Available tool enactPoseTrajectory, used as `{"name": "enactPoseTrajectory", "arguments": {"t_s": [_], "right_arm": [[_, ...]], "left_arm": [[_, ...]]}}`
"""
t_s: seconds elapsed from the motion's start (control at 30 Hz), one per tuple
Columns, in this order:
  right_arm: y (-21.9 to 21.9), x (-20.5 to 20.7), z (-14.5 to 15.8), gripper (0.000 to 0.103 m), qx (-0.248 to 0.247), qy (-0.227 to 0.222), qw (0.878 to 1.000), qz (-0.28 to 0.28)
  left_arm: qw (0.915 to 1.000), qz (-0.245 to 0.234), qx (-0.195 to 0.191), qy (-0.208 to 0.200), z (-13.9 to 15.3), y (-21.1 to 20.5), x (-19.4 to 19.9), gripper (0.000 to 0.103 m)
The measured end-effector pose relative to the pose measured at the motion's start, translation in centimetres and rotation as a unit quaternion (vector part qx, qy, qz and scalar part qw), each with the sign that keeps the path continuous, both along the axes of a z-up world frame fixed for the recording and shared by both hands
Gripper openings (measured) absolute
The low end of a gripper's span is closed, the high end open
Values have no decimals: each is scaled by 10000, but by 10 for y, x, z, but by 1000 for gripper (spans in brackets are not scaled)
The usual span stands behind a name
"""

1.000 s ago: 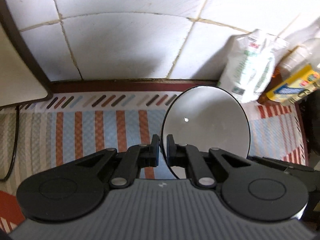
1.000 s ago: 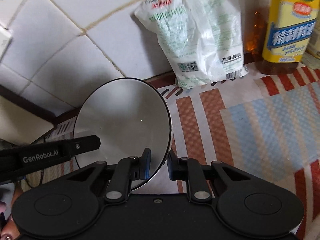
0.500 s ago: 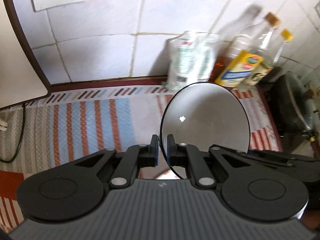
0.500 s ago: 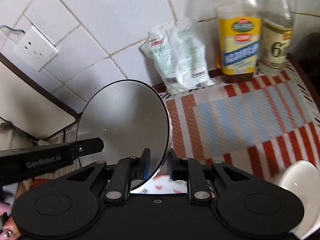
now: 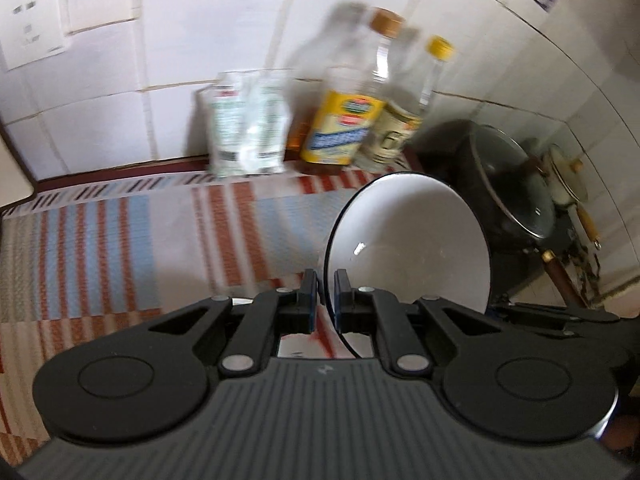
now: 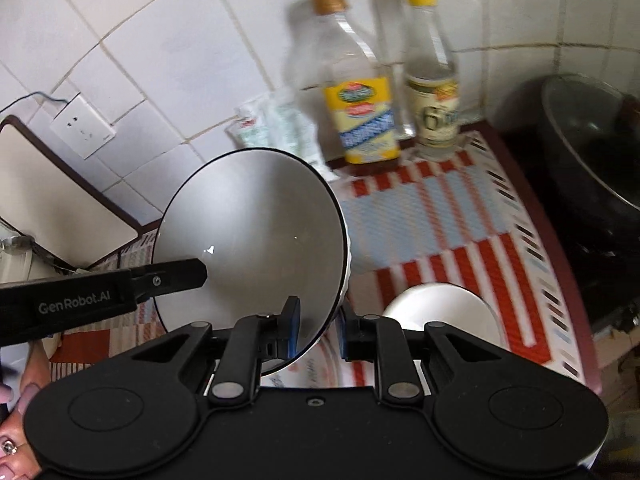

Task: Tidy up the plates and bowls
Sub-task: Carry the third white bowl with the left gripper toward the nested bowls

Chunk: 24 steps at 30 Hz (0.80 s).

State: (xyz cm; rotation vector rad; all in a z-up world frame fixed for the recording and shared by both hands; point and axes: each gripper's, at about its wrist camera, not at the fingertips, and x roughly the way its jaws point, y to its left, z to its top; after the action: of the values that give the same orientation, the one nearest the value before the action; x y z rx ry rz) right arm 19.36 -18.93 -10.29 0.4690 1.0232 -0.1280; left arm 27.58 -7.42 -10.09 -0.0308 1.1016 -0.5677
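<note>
A white bowl with a black rim [image 5: 412,248] is held on edge above the striped mat by both grippers. My left gripper [image 5: 326,294] is shut on its rim at the bowl's left side. My right gripper [image 6: 318,330] is shut on the same bowl [image 6: 248,236] at its lower right rim. The left gripper's finger [image 6: 168,276] reaches in across the bowl in the right wrist view. A second white dish [image 6: 444,312] lies on the mat below, partly hidden by the right gripper.
A striped red and blue mat [image 5: 100,240] covers the counter. By the tiled wall stand a white packet [image 5: 248,128], a yellow-labelled bottle [image 6: 360,92] and a clear bottle [image 6: 432,76]. A black pot with glass lid [image 5: 504,184] sits at right. A wall socket [image 6: 82,126] is at left.
Both grippers have risen and drawn back with the bowl, swinging right. The bottles and the pot have come further into view, and the white dish below shows more.
</note>
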Motion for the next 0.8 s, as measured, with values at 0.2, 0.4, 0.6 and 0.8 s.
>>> {"name": "enactPoseTrajectory", "arguments": {"t_s": [0.2,0.4,0.6,0.8], "right_arm": [[-38,-28,-8,23,176,79,9995,-262],[-62,-38,-31,23,210,351,9989,-239],[-73,-41,-53,23,142,594,9979,-234],[-74,-43,-73,24,-213,688,9973,-166]], "left_arm": [[9997,-231,7,30,-15,-41,-23,7],[9989,-320,255,214,-40,-71,-35,7],[9959,-461,664,411,-69,-95,-40,7],[9922,-460,846,792,-89,-106,-35,7]]}}
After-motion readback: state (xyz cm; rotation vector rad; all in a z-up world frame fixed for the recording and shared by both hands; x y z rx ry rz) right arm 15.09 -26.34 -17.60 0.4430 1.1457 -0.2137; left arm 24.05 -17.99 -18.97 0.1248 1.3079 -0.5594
